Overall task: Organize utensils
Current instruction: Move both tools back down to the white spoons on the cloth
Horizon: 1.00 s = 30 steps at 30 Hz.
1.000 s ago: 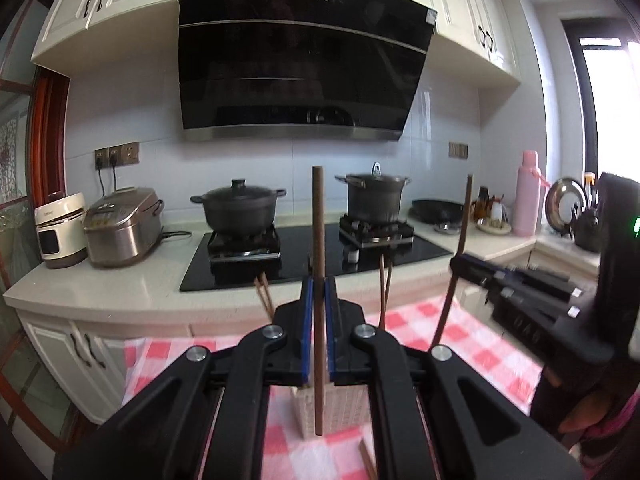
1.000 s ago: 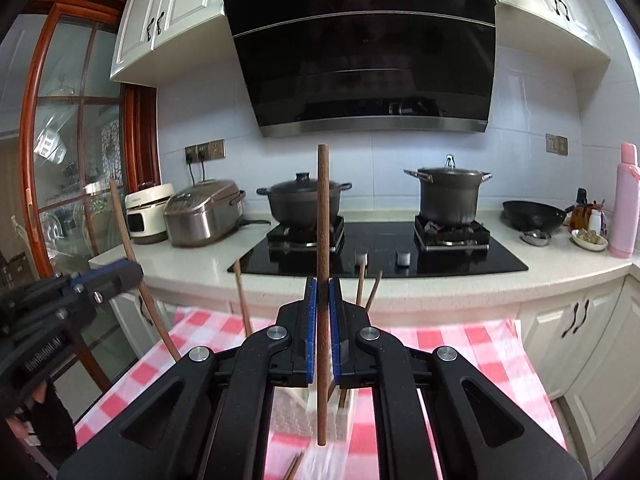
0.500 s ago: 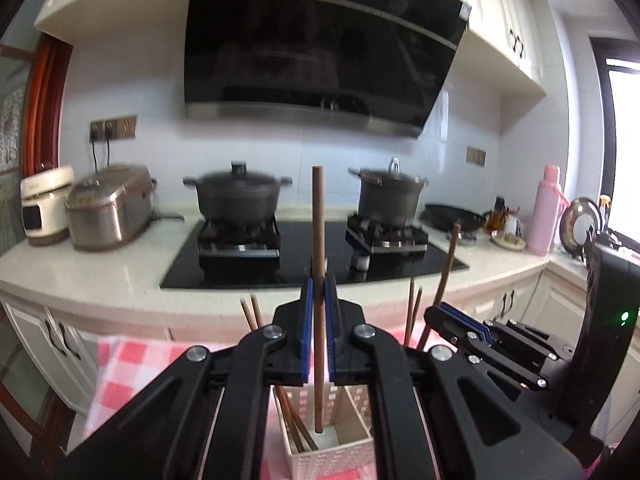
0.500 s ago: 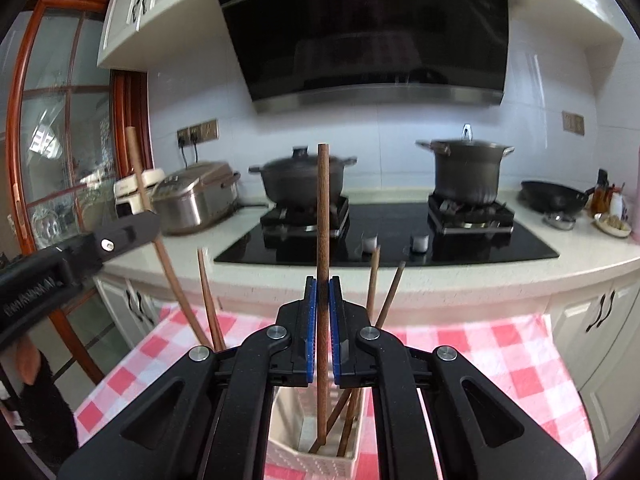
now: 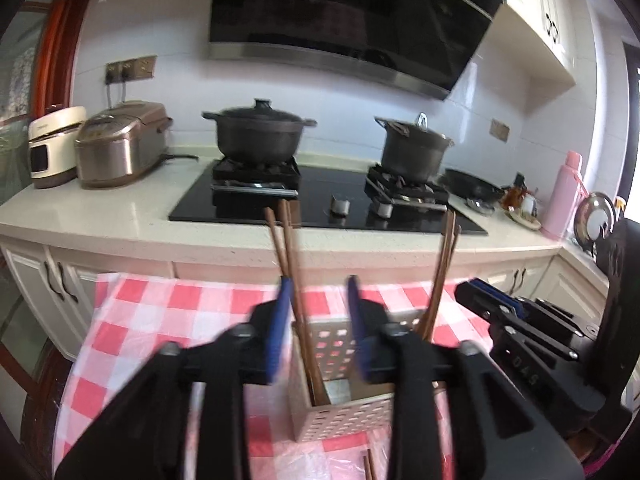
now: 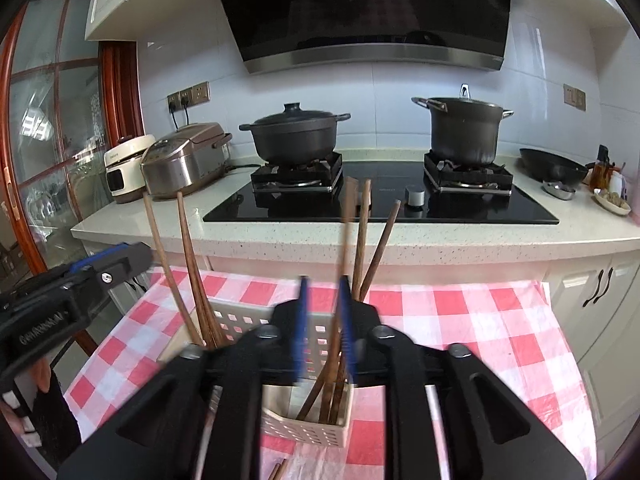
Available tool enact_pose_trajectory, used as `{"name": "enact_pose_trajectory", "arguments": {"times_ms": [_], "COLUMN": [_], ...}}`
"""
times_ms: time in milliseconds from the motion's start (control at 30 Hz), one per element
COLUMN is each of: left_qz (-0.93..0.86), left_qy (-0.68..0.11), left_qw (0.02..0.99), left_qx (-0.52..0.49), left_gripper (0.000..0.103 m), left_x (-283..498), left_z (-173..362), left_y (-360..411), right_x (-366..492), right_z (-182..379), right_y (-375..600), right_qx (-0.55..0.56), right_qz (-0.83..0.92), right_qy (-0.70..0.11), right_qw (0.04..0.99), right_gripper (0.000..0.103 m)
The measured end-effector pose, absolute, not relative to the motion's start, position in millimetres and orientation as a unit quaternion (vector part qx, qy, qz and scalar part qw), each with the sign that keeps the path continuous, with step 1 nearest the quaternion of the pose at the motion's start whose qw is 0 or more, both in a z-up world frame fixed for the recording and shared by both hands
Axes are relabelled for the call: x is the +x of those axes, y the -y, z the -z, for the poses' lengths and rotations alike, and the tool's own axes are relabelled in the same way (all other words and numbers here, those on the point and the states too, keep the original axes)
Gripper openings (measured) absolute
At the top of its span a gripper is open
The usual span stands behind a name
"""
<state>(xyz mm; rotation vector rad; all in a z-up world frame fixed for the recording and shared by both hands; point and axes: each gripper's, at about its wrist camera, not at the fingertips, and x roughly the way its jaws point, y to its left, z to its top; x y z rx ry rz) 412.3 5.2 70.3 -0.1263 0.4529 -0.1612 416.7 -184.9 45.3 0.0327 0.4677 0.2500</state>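
Observation:
A white perforated utensil basket stands on the red-checked tablecloth, with several brown wooden chopsticks leaning in it. My left gripper is open just above the basket's near rim, its blue pads spread either side of the chopsticks. My right gripper is open above the basket too, with a chopstick standing loose between its blue pads. Each gripper shows at the side of the other's view: the right gripper in the left wrist view, the left gripper in the right wrist view.
A loose chopstick lies on the tablecloth in front of the basket. Behind the table runs a counter with a black hob, two dark pots, two rice cookers and a pink flask.
Both grippers dropped toward the basket and opened. The chopstick each one held upright now stands in the basket with the others.

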Motion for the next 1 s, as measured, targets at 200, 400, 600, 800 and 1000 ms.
{"name": "enact_pose_trajectory", "arguments": {"times_ms": [200,400,600,800,1000], "left_qz": [0.051,0.025,0.021,0.02,0.032], "left_qy": [-0.195,-0.18,-0.17,-0.184,-0.215], "left_qw": [0.978,0.982,0.984,0.983,0.976], "left_qx": [-0.059,-0.056,-0.049,-0.014,-0.015], "left_gripper": [0.05,0.07,0.087,0.093,0.093], "left_x": [376.3,331.1,283.8,244.8,223.7], "left_z": [-80.3,-76.2,-59.2,-27.7,6.8], "left_y": [-21.8,-34.9,-37.9,-29.3,-24.8], "right_x": [389.8,354.3,307.5,266.3,232.5], "right_z": [-53.3,-53.3,-36.7,-4.5,28.1], "right_y": [196.0,209.5,223.0,228.1,220.5], "right_qx": [0.017,0.02,0.028,0.033,0.018], "right_qz": [-0.12,-0.119,-0.124,-0.122,-0.126], "right_qy": [-0.221,-0.217,-0.225,-0.247,-0.271], "right_qw": [0.968,0.969,0.966,0.961,0.954], "right_gripper": [0.037,0.037,0.045,0.048,0.048]}}
